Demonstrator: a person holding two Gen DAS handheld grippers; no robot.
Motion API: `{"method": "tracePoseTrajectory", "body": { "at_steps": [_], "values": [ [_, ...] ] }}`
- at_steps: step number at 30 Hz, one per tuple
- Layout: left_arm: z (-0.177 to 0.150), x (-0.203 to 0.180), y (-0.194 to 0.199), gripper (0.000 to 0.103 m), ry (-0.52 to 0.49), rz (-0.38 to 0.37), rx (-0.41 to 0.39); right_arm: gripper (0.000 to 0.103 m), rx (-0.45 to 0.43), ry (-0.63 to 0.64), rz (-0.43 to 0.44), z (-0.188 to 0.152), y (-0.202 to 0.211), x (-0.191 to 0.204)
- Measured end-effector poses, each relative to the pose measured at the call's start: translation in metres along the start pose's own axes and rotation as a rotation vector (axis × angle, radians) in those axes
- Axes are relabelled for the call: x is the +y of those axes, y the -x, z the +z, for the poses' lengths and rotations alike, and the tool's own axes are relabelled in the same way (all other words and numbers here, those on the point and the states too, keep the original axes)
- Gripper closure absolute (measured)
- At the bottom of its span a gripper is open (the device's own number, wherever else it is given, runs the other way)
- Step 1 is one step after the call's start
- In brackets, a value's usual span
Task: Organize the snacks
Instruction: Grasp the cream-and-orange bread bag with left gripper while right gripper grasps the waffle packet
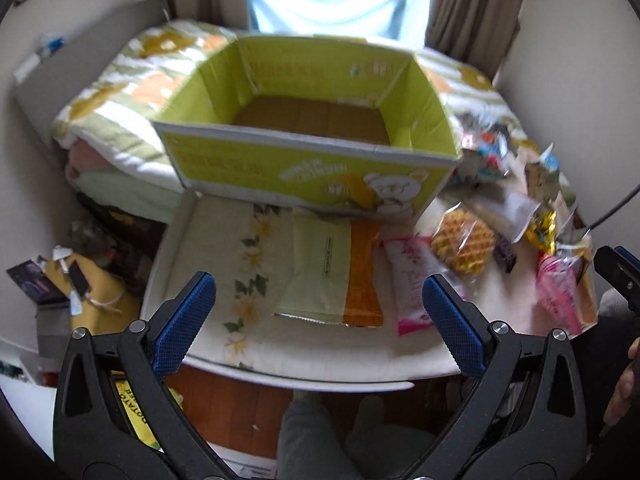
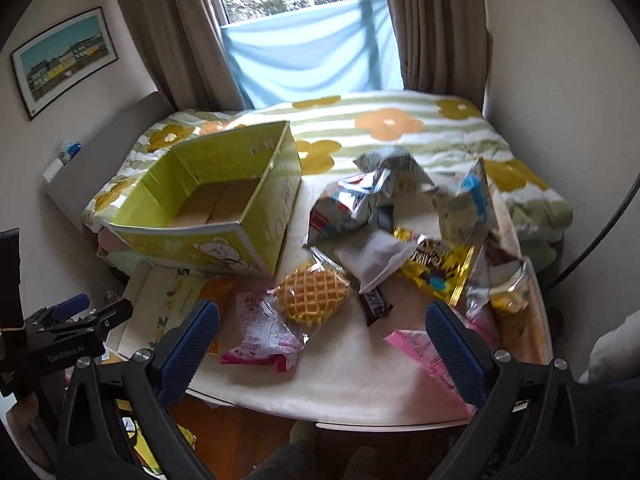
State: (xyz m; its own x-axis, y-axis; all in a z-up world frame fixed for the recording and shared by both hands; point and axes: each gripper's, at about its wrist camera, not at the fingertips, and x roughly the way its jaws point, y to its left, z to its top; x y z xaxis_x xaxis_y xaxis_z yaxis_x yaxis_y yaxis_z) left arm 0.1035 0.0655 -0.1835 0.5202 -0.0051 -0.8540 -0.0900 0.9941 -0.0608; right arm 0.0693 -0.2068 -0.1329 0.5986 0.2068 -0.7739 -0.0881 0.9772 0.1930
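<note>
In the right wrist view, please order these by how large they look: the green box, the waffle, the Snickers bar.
1. green box
2. waffle
3. Snickers bar

The box stands farther from the camera yet looks largest by far, so this order seems safe.

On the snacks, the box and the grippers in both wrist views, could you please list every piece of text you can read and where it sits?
"GenRobot.AI": on the body of the left gripper, seen in the right wrist view.
"SNICKERS", partly visible: on the brown chocolate bar.
"POTATO", upside down: on the yellow bag on the floor.
Print on the green cardboard box, the pale green packet, the pink packets and the gold wrapper: too blurred to read.
</note>
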Motion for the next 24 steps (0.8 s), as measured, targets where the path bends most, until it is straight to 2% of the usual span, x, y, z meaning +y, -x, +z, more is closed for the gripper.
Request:
{"method": "tracePoseTrajectory", "body": {
  "at_steps": [4, 10, 15, 24],
  "values": [
    [0.006, 0.001, -0.043, 0.0, -0.029, -0.051, 0.087, 0.0, 0.055, -0.066, -0.027, -0.003, -0.033, 0.007],
    [0.01, -0.001, -0.096, 0.0, -0.09, -0.077, 0.19, 0.0, 0.118, -0.15, -0.079, -0.009, -0.082, 0.018],
    [0.012, -0.007, -0.126, 0.001, -0.116, -0.12, 0.24, 0.0, 0.16, -0.196, -0.111, -0.013, -0.116, 0.026],
    [0.022, -0.01, -0.155, 0.001, -0.16, -0.13, 0.256, 0.001, 0.17, -0.311, -0.229, -0.003, -0.16, 0.026]
  ]
}}
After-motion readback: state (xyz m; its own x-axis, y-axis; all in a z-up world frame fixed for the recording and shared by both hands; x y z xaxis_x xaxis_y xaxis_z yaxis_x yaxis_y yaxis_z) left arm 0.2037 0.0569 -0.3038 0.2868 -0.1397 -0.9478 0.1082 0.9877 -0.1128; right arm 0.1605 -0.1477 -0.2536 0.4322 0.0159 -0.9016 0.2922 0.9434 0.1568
